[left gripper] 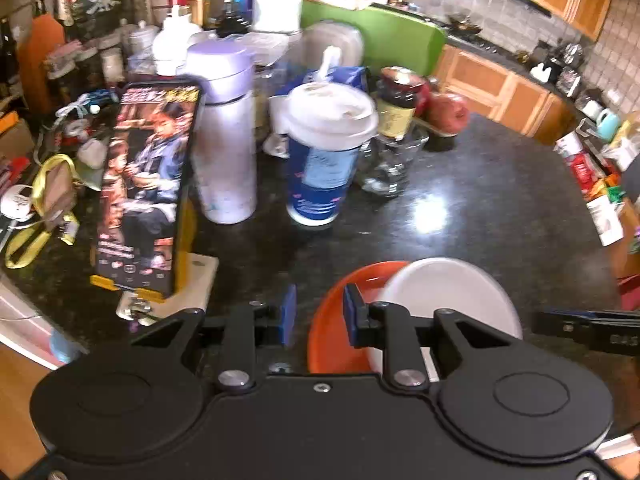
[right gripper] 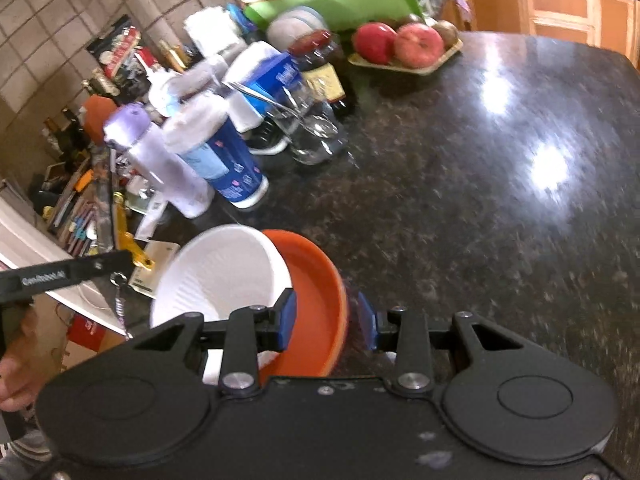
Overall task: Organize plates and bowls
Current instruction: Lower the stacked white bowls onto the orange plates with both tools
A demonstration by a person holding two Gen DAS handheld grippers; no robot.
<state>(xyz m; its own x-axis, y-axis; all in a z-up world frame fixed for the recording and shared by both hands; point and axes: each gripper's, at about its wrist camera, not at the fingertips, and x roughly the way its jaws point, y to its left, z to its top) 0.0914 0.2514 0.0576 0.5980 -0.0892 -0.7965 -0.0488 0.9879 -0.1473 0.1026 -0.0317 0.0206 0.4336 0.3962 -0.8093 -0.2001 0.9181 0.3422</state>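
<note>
both claws sit low over the dark table [right gripper: 480, 168], pointing down at a stack of two dishes. the right claw [right gripper: 330, 326] stands partly apart with the near rim of the orange plate [right gripper: 316, 292] between its blue pads; the left pad looks to touch the inside of the rim, the right pad is blurred, so i cannot tell if it really clamps the plate. the white bowl [right gripper: 216, 268] is just left of that claw, tilted, leaning into the plate. the left claw [left gripper: 318, 316] is also partly apart and empty, nothing between its pads; the same orange plate [left gripper: 340, 320] lies just behind its right pad and the white bowl [left gripper: 448, 292] further right. risks: a grip on a thin slanted rim is weak, so a lift could let the plate swing or slip and clatter on the hard table. the bowl rests loose on the plate, so tipping the plate would likely send it sliding off toward the near table edge. ahead of the claws a blue cup [right gripper: 218, 160] and a purple bottle [right gripper: 156, 160] stand close, tall and easy to knock over on a forward sweep. both claws crowd the same stack, so they could bump each other. frames are blurred, contact hard to judge.
</note>
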